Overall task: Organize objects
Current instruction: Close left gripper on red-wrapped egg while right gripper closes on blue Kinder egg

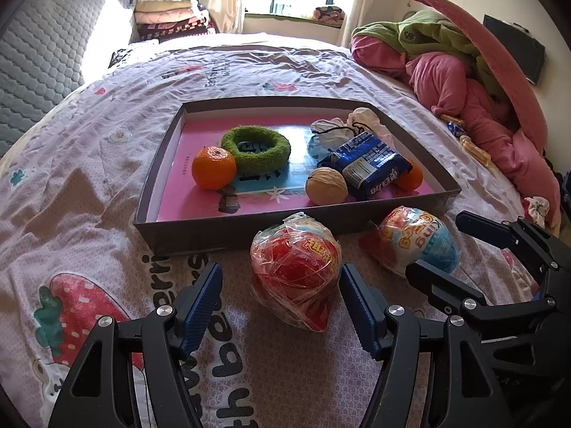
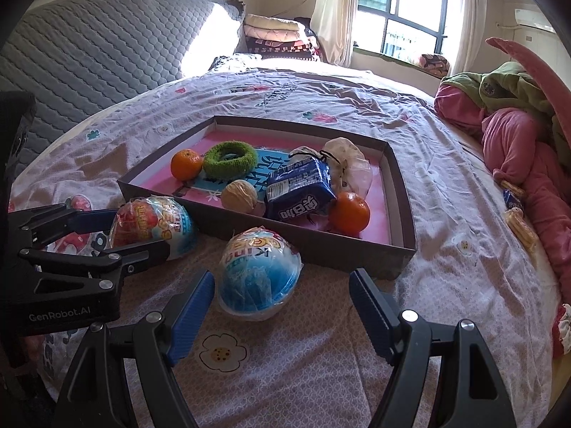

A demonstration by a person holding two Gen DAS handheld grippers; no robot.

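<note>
Two plastic-wrapped toy eggs lie on the bedsheet in front of a brown tray [image 1: 185, 228]. My left gripper [image 1: 281, 269] is open around the red egg [image 1: 296, 271], whose wrap lies close to the right pad [image 1: 357, 306], with a gap at the left. In the right wrist view my right gripper [image 2: 282, 275] is open around the blue egg [image 2: 258, 274], with gaps on both sides. The tray [image 2: 321, 249] holds two oranges [image 1: 213, 168], a green fuzzy ring [image 1: 255, 148], a walnut [image 1: 326, 186], a blue biscuit pack [image 1: 367, 164] and a white pouch [image 1: 357, 123].
Pink and green bedding [image 1: 464, 82] is piled at the bed's right side, with small snack packets [image 1: 474, 149] beside it. A grey quilted mattress [image 1: 43, 46] leans at the left. Folded blankets [image 1: 171, 18] are stacked near the window.
</note>
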